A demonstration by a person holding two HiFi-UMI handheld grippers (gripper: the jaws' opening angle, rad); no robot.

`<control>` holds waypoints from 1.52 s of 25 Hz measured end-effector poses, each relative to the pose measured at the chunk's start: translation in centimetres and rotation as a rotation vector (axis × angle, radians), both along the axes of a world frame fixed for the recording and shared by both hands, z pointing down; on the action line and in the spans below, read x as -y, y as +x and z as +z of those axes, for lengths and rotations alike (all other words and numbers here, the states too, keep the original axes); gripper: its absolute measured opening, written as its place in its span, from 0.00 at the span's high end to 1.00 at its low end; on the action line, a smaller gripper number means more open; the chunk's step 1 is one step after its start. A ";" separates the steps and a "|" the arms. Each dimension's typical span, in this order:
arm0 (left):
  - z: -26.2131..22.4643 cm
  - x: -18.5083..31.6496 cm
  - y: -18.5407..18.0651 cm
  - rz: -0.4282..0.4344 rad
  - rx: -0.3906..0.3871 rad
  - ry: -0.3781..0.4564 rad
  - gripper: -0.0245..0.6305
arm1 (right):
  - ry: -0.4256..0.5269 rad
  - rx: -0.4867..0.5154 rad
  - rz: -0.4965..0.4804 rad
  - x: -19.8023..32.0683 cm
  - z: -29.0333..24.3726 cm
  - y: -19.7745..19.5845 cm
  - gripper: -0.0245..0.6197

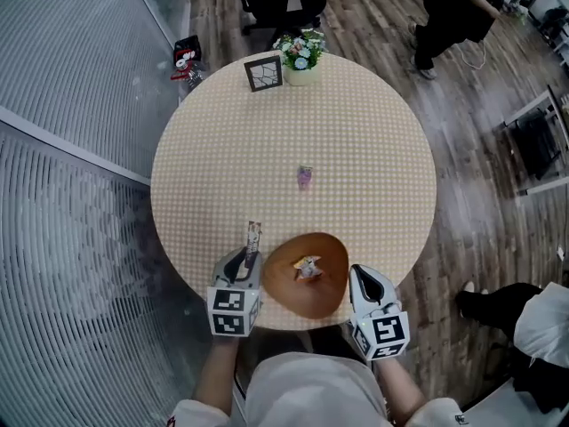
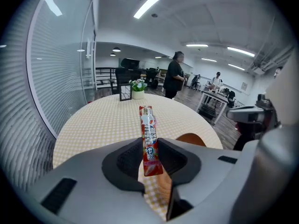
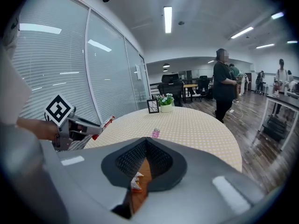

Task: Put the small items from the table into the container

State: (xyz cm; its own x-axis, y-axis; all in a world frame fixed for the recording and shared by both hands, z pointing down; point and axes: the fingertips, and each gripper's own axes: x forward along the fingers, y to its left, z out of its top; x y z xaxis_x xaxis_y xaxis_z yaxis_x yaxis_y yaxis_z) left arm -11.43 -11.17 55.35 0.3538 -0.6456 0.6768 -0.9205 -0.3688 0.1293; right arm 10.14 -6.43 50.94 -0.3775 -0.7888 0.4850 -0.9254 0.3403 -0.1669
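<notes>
Our left gripper [image 2: 150, 158] holds a candy stick [image 2: 148, 134]: the jaws stand narrow, pressed on its lower end. The rest of the red and white wrapper juts out past the fingertips, over the table [image 1: 222, 167]. This gripper hangs at the table's near-left edge, just left of the bowl [image 1: 284, 285], and the right gripper view shows it clear of the tabletop.

Our right gripper [image 1: 360, 274] has its jaws together with nothing between them. It sits at the near edge, close against the bowl's right rim, so the two grippers flank the bowl.

The brown bowl stands at the near edge, its rim almost reaching the table's rim. A small crumpled wrapper [image 1: 308, 267] lies inside it.

Beyond the bowl a broad stretch of checked tabletop runs toward the middle, where a small pink wrapped item [image 1: 304, 177] lies alone, well apart from every edge. At the far edge a dark picture frame [image 1: 264, 73] and a flower pot [image 1: 300, 60] stand side by side.

A glass wall [image 1: 80, 87] with blinds runs close along the table's left side. On the right there is open wooden floor, and a person [image 1: 449, 16] stands beyond the far-right edge.
</notes>
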 end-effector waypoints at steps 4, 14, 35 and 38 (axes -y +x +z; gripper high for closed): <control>3.4 -5.7 4.6 0.063 -0.021 -0.078 0.81 | 0.007 0.006 -0.020 -1.6 0.2 0.8 0.96; 10.4 -11.0 8.9 0.021 -0.004 -0.198 0.80 | -0.006 0.020 -0.032 -4.7 0.8 3.0 0.96; -5.2 -11.3 3.1 -0.239 -0.065 0.259 0.96 | 0.034 0.054 -0.111 -5.7 -0.7 3.2 0.96; -5.0 -11.6 3.2 -0.248 -0.073 0.255 0.96 | 0.039 0.054 -0.118 -5.7 -1.0 3.3 0.96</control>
